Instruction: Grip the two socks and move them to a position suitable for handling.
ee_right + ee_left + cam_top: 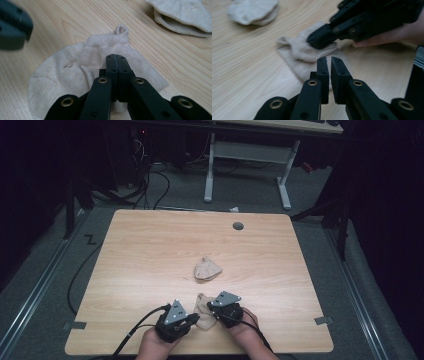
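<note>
High view: a beige sock (203, 312) lies at the near tabletop (150, 250) edge between the left gripper (194, 318) and right gripper (209, 306); a second sock (207, 269) lies farther off.
Left gripper view: jaws nearly together over the sock's edge, nothing visibly clamped.
Right gripper view: jaws closed, pinching the sock

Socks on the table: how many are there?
2. One beige sock lies bunched near the middle of the table. The other sock lies flat at the near edge, between the left gripper and right gripper. None seem hidden.
</note>
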